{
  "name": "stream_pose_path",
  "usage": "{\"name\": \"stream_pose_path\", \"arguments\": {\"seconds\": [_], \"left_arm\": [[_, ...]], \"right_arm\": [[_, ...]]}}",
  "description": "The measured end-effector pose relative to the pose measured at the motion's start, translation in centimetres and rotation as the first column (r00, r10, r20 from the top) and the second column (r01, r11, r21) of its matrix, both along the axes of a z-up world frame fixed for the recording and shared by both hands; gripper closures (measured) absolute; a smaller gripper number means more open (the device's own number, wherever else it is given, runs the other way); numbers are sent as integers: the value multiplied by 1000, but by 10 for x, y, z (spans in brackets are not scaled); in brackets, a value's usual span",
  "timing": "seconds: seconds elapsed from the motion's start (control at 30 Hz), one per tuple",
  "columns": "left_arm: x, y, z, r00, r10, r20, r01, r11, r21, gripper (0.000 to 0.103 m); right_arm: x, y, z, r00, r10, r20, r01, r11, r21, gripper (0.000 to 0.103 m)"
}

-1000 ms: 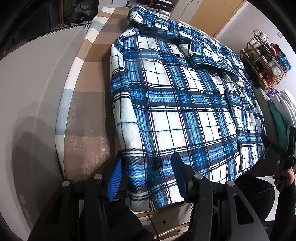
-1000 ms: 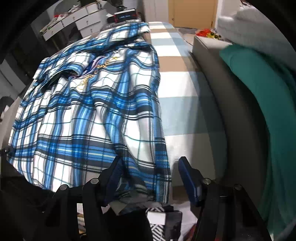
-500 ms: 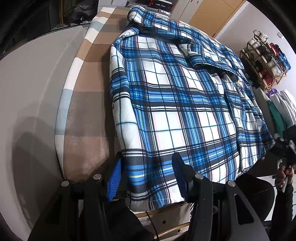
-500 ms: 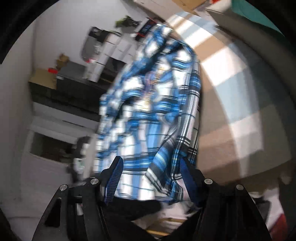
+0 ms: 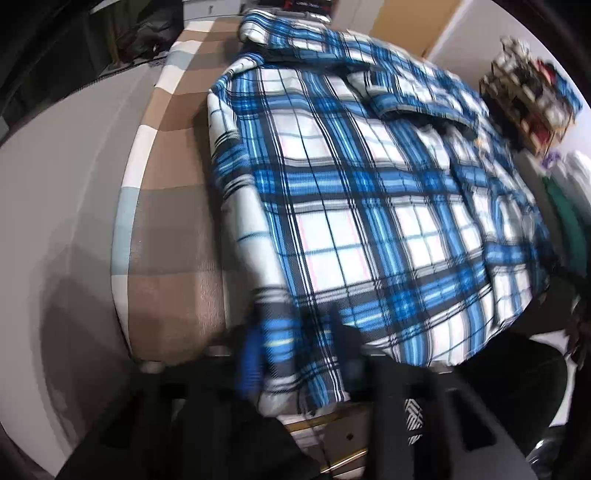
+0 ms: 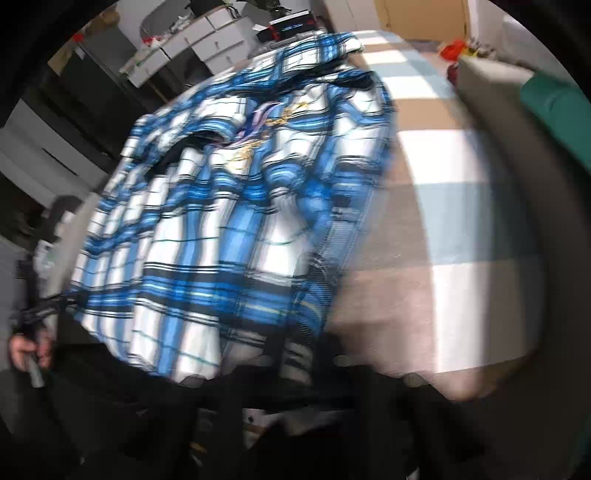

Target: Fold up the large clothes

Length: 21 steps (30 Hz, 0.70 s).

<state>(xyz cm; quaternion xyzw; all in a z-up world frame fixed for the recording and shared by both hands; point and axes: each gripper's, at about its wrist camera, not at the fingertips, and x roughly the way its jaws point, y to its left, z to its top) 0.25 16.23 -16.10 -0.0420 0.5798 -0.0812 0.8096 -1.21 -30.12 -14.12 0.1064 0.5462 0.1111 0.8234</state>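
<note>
A large blue, white and black plaid shirt (image 5: 362,206) lies spread on a brown, white and pale-blue checked cloth (image 5: 170,206) over the table. In the left wrist view my left gripper (image 5: 299,354) has the shirt's near hem between its blue-padded fingers (image 5: 249,363), closed in on the cloth; the frame is blurred. In the right wrist view the shirt (image 6: 229,221) is lifted and rippled at its near edge, and my right gripper (image 6: 291,354) is a dark blur at the hem corner; its jaws cannot be made out.
A grey surface (image 5: 62,206) lies left of the checked cloth. A rack of shoes (image 5: 532,99) and hanging clothes stand at the right. In the right wrist view a green garment (image 6: 554,103) lies right, white drawers (image 6: 207,33) behind.
Both grippers moved fast with the shirt's near hem, blurring both views. The left fingers closed in on the hem. The hem has lifted and the shirt has rippled.
</note>
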Motion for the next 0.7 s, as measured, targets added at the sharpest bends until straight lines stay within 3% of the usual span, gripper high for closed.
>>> {"name": "stream_pose_path", "arguments": {"seconds": [0.03, 0.17, 0.27, 0.43, 0.7], "left_arm": [[-1, -4, -1, 1000, -12, -2, 12, 1000, 28, 100], [-7, -15, 5, 999, -22, 37, 18, 994, 107, 102], [-11, -13, 8, 1000, -9, 30, 7, 997, 74, 103], [-25, -2, 16, 1000, 13, -4, -13, 998, -65, 103], [-34, 7, 41, 999, -37, -1, 36, 987, -159, 103]], "right_arm": [[-2, -2, 2, 1000, -12, 8, 12, 1000, 16, 99], [-14, -6, 15, 998, -14, 69, 13, 1000, 22, 100], [-22, -8, 24, 995, -7, 100, 5, 1000, 25, 100], [-31, -20, 34, 994, -26, 110, 18, 997, 79, 100], [-21, -25, 73, 991, -28, 130, 9, 989, 150, 100]]}}
